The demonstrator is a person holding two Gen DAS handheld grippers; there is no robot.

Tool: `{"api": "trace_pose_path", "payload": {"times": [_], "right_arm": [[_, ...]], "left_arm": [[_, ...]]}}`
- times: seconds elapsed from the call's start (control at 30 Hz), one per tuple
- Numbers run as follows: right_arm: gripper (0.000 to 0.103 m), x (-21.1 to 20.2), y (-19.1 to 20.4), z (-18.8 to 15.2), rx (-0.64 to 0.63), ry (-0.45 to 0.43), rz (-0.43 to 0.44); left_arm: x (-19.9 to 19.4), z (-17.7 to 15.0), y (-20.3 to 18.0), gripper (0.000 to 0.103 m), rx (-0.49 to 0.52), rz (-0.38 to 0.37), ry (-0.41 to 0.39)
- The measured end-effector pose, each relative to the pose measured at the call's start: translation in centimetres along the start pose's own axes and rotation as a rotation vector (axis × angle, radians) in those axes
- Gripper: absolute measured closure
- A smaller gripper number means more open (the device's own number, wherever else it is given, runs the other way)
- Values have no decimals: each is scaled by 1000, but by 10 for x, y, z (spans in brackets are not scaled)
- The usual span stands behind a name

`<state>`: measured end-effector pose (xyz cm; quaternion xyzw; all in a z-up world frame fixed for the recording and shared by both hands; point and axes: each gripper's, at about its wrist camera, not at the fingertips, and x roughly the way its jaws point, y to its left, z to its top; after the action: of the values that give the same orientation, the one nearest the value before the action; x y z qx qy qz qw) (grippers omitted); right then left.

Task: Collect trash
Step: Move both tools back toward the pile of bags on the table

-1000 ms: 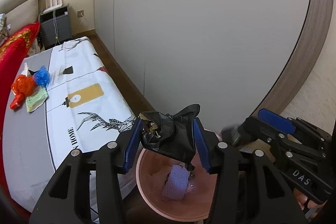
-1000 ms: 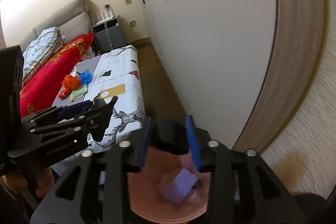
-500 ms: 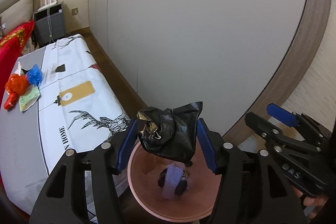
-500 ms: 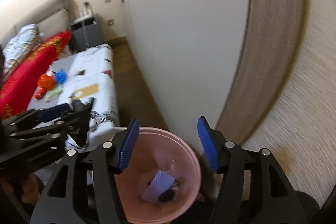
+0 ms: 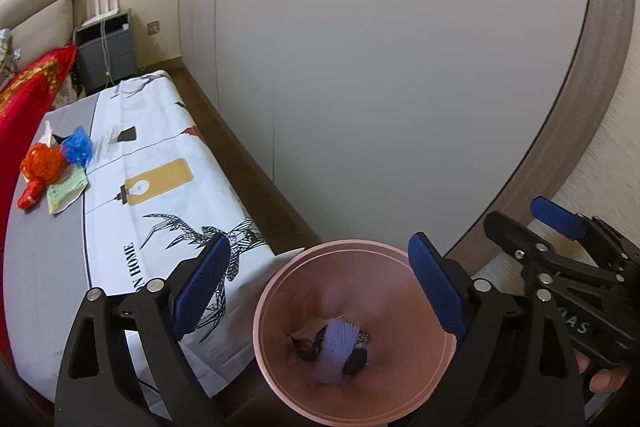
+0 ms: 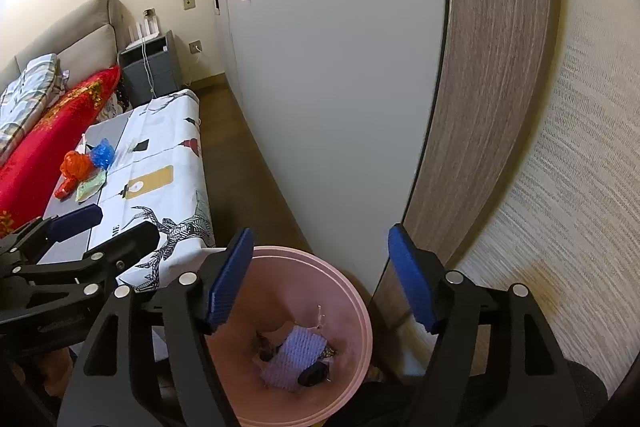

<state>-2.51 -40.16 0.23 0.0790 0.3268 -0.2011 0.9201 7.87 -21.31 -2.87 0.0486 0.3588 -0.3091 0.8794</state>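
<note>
Hovering over the pink bin (image 5: 356, 331), both grippers' fingers (image 5: 202, 291) have just spread empty; 3 scraps (image 5: 56, 163) remain mid-bed.

Pink bin (image 5: 276, 311) — its near rim is running off the bottom edge in both views. The left gripper's (image 5: 320, 291) body is covering the bin's sides. Dark scraps (image 6: 314, 373) beside the purple mesh piece (image 6: 296, 351) are lying too small to identify. A hand (image 5: 604, 379) is showing only fingertips.
</note>
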Motion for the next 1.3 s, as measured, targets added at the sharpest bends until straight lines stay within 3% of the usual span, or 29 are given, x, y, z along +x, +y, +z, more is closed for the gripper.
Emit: {"api": "trace_pose_path", "payload": {"times": [0.17, 0.23, 0.4, 0.5, 0.63, 0.93, 1.07, 1.17, 1.3], "right_arm": [[21, -9, 2, 4, -3, -29, 32], [20, -15, 5, 8, 0, -52, 62], [14, -28, 27, 29, -5, -99, 182], [13, -28, 57, 50, -33, -141, 246], [13, -19, 107, 77, -87, -197, 308], [13, 55, 243, 120, -223, -225, 441], [26, 100, 306, 124, -314, -216, 494], [35, 149, 357, 125, -351, -154, 517], [39, 198, 404, 118, -374, -107, 516]], "left_arm": [[-2, 2, 14, 14, -34, 51, 9], [-7, 7, 27, 14, -62, 110, 29], [-41, 27, 79, 14, -170, 207, -26], [-67, 41, 115, 14, -187, 288, -75], [-92, 59, 178, 14, -194, 449, -131], [-116, 51, 337, 14, -363, 750, -232], [-113, 39, 382, 14, -423, 724, -244], [-103, 38, 400, 14, -389, 755, -260], [-84, 34, 417, 14, -373, 729, -249]]}}
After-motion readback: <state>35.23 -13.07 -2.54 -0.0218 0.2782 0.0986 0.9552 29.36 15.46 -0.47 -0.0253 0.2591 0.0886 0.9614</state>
